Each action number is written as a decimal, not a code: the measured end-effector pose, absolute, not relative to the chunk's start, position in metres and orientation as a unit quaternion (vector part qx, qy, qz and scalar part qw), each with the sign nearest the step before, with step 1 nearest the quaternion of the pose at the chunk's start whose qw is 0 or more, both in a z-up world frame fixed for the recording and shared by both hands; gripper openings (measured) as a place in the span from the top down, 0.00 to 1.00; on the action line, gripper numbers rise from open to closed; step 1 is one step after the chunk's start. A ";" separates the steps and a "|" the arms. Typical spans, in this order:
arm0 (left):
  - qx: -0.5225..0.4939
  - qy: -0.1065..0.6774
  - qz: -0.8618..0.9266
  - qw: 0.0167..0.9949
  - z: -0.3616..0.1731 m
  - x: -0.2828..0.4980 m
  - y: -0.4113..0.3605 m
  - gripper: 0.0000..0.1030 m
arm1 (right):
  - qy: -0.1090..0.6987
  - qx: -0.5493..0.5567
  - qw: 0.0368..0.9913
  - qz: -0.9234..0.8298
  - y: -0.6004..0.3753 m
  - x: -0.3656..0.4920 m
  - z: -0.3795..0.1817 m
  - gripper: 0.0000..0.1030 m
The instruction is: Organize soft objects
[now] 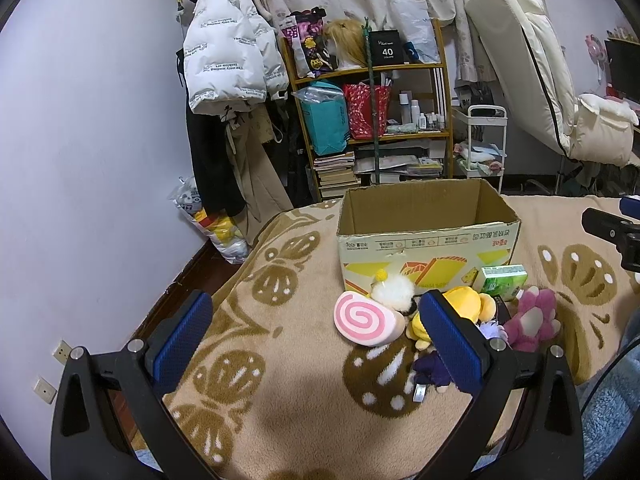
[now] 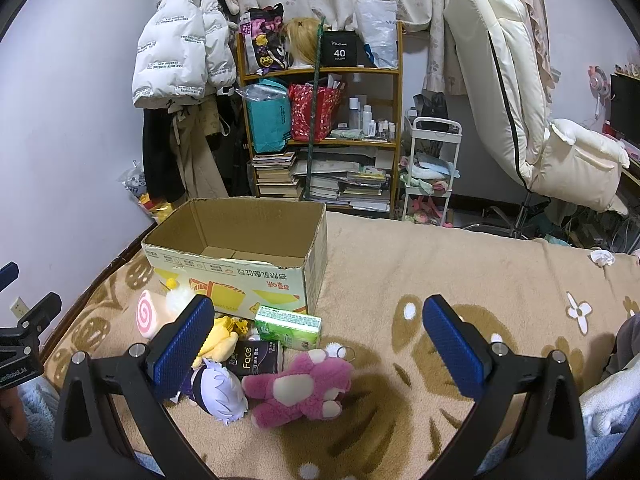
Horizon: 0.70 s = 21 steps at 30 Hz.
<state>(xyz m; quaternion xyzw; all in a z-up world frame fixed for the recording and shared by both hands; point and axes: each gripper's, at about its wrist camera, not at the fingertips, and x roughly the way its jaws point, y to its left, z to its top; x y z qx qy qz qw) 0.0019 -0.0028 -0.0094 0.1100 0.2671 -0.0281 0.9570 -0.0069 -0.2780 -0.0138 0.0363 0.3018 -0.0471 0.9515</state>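
An open cardboard box (image 1: 428, 248) (image 2: 240, 268) stands on the bed. In front of it lie soft toys: a pink swirl roll cushion (image 1: 366, 320) (image 2: 147, 314), a white fluffy toy (image 1: 394, 289), a yellow plush (image 1: 466, 304) (image 2: 224, 334), a pink bear (image 1: 534, 320) (image 2: 300, 388) and a white-haired purple doll (image 2: 216, 390) (image 1: 434, 368). A green tissue pack (image 1: 503, 280) (image 2: 288, 326) and a black Face pack (image 2: 256, 360) lie among them. My left gripper (image 1: 316, 334) is open, left of the toys. My right gripper (image 2: 320, 340) is open above the pink bear.
The bed has a beige blanket with brown leaf pattern (image 1: 280, 400) (image 2: 440, 280). Behind it stand a cluttered wooden shelf (image 1: 372, 120), hanging coats (image 1: 228, 60), a white cart (image 2: 432, 168) and a cream chair (image 2: 520, 100). A crumpled tissue (image 2: 602, 258) lies at far right.
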 end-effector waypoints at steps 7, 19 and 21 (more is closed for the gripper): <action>0.111 0.265 -0.028 0.958 -0.010 0.001 -0.003 0.01 | 0.302 0.036 0.951 -0.047 -0.278 -0.006 -0.014 0.00; 0.112 0.266 -0.028 0.957 -0.011 0.002 -0.004 0.01 | 0.305 0.036 0.951 -0.045 -0.278 -0.006 -0.015 0.00; 0.112 0.266 -0.028 0.957 -0.011 0.002 -0.004 0.01 | 0.305 0.036 0.951 -0.045 -0.278 -0.006 -0.015 0.00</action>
